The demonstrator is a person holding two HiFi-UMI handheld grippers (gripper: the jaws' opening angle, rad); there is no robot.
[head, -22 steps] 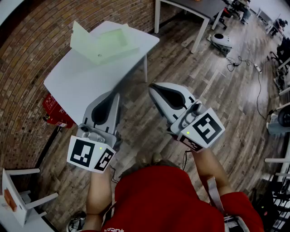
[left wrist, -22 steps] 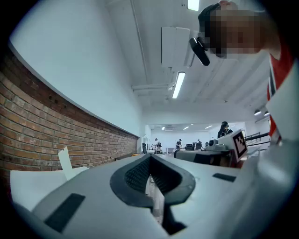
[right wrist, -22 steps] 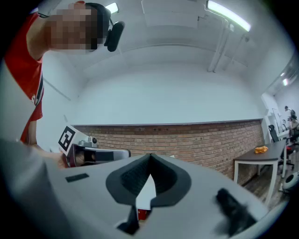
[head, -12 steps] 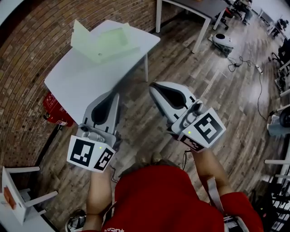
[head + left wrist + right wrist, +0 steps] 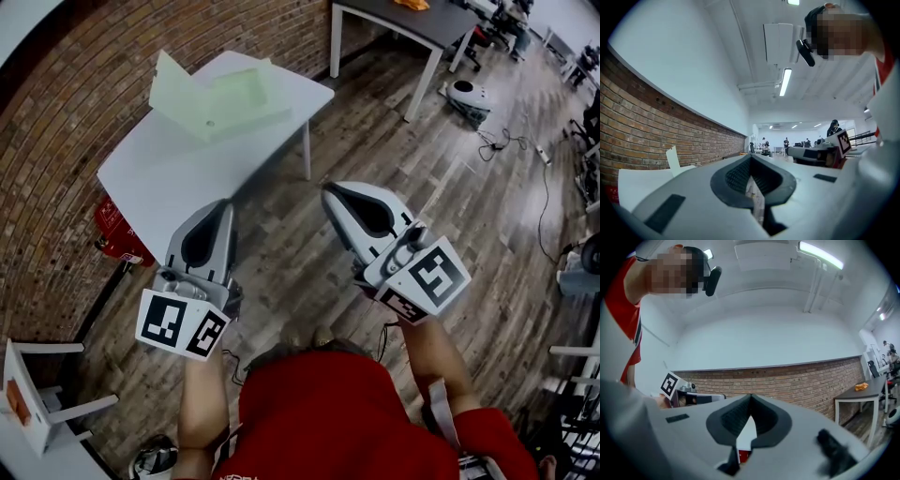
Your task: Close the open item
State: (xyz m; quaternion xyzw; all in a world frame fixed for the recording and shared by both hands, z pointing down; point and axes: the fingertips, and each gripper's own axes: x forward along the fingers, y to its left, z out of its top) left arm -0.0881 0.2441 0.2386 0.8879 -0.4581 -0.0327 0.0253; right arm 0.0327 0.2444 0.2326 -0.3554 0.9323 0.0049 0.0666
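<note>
Box, pale green, lid raised, on white worktop; my left hand-held gripper and right hand-held gripper both closed, empty.

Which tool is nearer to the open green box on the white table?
Left. The left tool, shut, points at the near edge of the table, just short of the green box. The right tool, also shut, is over the wooden floor, off to the box's right.
</note>
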